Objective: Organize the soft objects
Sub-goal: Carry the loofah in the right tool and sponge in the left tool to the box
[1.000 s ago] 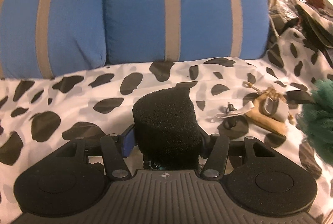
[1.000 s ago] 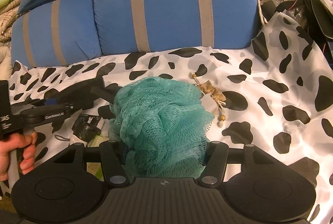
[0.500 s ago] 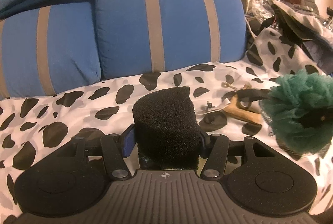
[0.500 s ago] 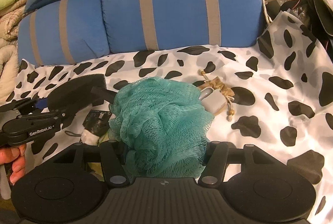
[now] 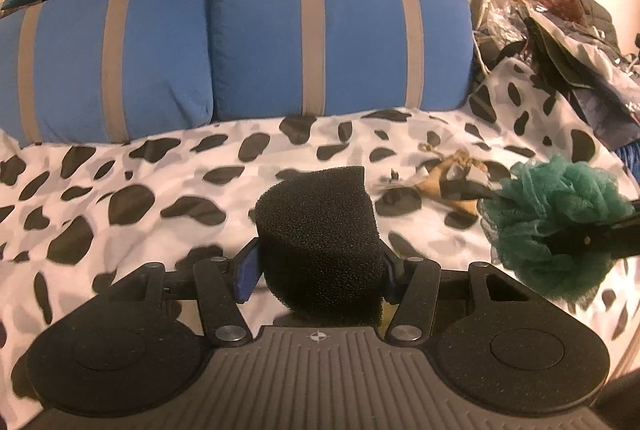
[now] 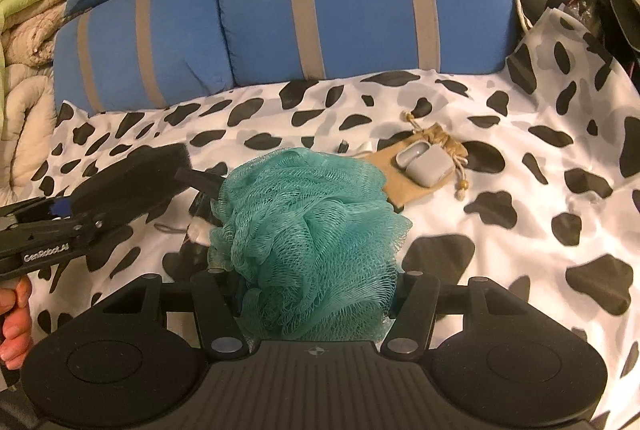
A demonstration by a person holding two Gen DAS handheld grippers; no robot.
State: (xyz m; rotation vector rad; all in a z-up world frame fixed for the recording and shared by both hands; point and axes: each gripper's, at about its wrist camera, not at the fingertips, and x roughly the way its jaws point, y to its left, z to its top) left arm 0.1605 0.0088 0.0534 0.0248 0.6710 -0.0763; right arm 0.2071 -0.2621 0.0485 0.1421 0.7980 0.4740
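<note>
Left wrist view: the left gripper point(image 5: 318, 266) clamps a black porous foam sponge point(image 5: 320, 230) that hides its fingertips, above a white black-spotted sheet point(image 5: 132, 182) before blue grey-striped cushions point(image 5: 336, 38). Right wrist view: the right gripper point(image 6: 316, 274) is closed on a teal mesh bath pouf point(image 6: 308, 246), fingertips buried, over the same sheet near a grey earbud case point(image 6: 423, 162) lying on a tan drawstring pouch point(image 6: 404, 177).

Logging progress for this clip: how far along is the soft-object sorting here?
Midway. Nothing looks placed yet. In hand: the left hand-held gripper clamps the black foam sponge, and the right hand-held gripper clamps the teal mesh pouf, both held above the cow-print sheet. Left: setting both down. The tan drawstring pouch with a grey earbud case on it lies untouched.
</note>
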